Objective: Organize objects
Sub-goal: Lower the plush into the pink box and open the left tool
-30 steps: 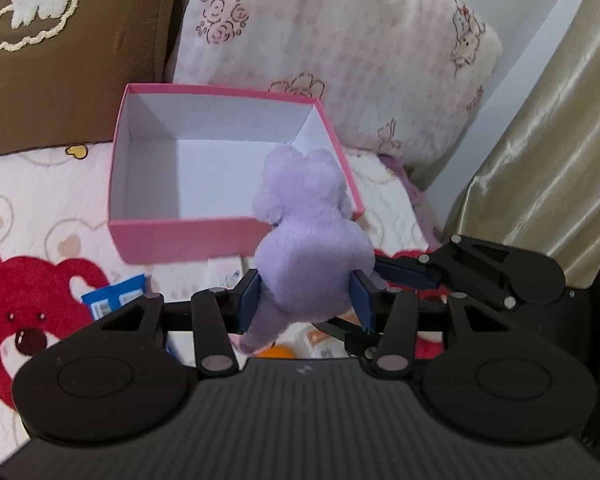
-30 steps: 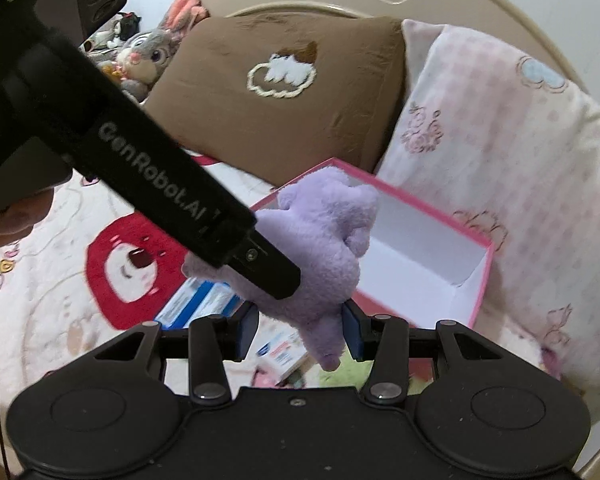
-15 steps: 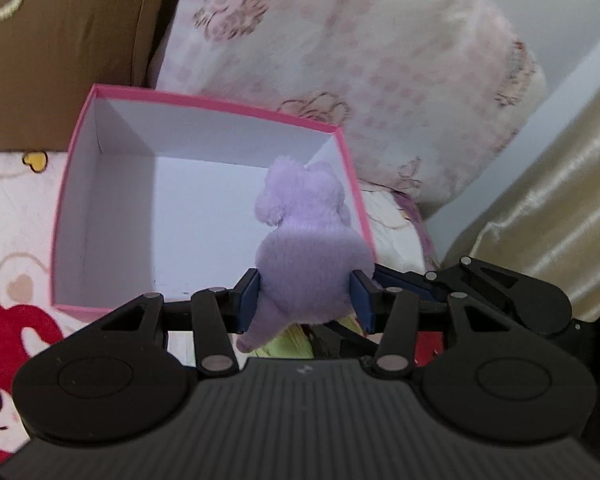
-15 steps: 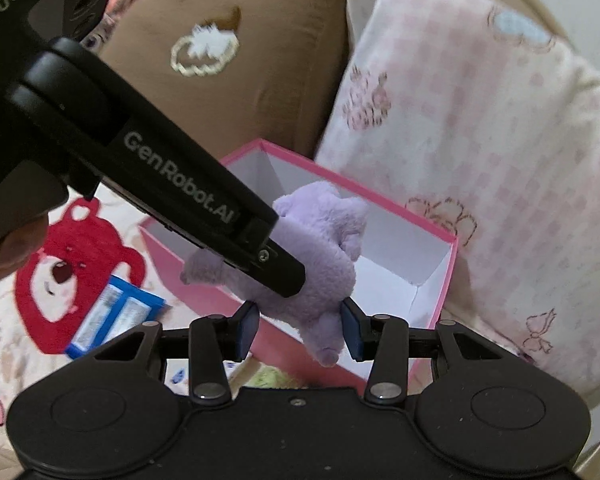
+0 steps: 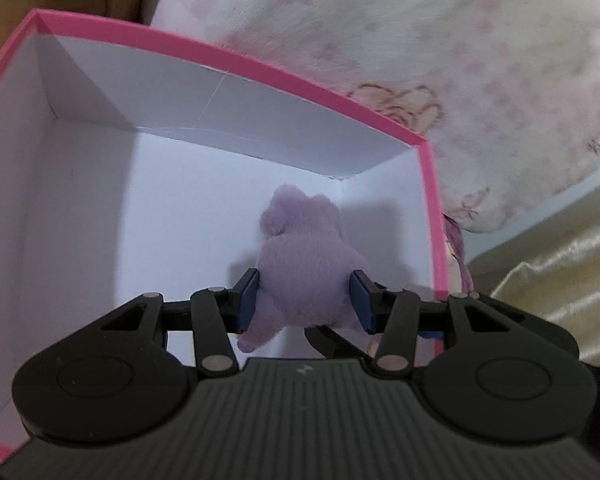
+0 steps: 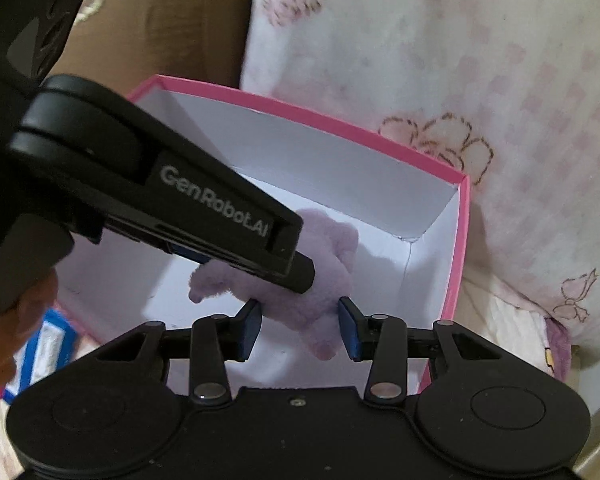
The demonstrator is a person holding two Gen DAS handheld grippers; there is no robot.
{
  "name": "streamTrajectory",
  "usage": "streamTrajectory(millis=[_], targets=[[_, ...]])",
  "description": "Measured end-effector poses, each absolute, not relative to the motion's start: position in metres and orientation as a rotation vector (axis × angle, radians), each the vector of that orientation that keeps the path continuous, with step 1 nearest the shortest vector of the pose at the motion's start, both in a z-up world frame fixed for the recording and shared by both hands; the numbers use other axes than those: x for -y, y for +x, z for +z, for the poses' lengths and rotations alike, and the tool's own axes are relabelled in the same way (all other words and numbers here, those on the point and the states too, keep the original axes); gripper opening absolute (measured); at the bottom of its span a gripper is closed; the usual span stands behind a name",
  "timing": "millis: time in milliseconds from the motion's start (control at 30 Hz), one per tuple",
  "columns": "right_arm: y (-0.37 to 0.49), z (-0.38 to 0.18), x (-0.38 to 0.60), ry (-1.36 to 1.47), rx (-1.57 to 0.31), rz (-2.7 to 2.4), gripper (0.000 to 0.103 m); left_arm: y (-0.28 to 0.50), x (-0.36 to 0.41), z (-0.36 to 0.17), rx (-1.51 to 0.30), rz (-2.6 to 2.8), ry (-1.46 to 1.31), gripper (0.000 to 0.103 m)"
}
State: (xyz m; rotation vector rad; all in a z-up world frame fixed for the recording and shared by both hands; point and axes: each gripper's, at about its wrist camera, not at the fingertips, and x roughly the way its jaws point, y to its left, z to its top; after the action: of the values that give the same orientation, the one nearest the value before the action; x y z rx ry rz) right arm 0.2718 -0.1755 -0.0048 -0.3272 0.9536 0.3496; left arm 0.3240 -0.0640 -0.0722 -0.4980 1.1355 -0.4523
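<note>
A purple plush toy [image 5: 306,268] hangs between both grippers inside the open pink box [image 5: 236,60], near its far right corner. My left gripper [image 5: 305,302] is shut on the toy's body. My right gripper [image 6: 300,322] is shut on the toy [image 6: 324,276] from another side. The left gripper's black arm [image 6: 160,200] crosses the right wrist view in front of the toy. The pink box [image 6: 458,256] has white inner walls and nothing else shows inside it.
A pink checked pillow [image 5: 420,40] and a brown pillow [image 6: 160,32] stand behind the box. A blue and white packet [image 6: 48,344] lies on the bedspread left of the box. A gold curtain [image 5: 560,272] hangs at the right.
Both grippers have carried the plush toy forward and down, from in front of the box to inside it. The box now fills both views.
</note>
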Motion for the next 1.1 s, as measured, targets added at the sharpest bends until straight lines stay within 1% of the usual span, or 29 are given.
streamTrajectory(millis=[133,233,333,533,600,633,700,733,767,1100], targets=[[0.286,-0.019,0.168,-0.358,-0.984,0.336,0.046,0.336,0.071,-0.088,-1.16,-0.407,-0.496,0.048],[0.289,-0.026,0.161,-0.375,-0.988,0.338,0.043,0.341,0.068,-0.097,-1.166,-0.385,-0.53,0.049],[0.29,-0.032,0.158,-0.382,-0.985,0.336,0.041,0.342,0.066,-0.1,-1.167,-0.372,-0.553,0.052],[0.288,-0.037,0.156,-0.379,-0.982,0.312,0.031,0.339,0.065,-0.104,-1.162,-0.342,-0.58,0.052],[0.286,-0.037,0.158,-0.359,-0.985,0.299,0.021,0.338,0.065,-0.104,-1.146,-0.337,-0.562,0.05],[0.285,-0.036,0.158,-0.357,-0.984,0.298,0.019,0.338,0.068,-0.103,-1.14,-0.334,-0.544,0.047],[0.279,-0.033,0.158,-0.345,-0.976,0.316,0.018,0.34,0.075,-0.103,-1.139,-0.334,-0.504,0.036],[0.275,-0.03,0.158,-0.338,-0.971,0.331,0.018,0.34,0.077,-0.105,-1.143,-0.337,-0.495,0.027],[0.27,-0.027,0.159,-0.337,-0.962,0.34,0.018,0.341,0.081,-0.106,-1.148,-0.34,-0.485,0.025],[0.23,-0.011,0.167,-0.328,-0.91,0.355,0.019,0.347,0.111,-0.109,-1.139,-0.369,-0.455,0.023]])
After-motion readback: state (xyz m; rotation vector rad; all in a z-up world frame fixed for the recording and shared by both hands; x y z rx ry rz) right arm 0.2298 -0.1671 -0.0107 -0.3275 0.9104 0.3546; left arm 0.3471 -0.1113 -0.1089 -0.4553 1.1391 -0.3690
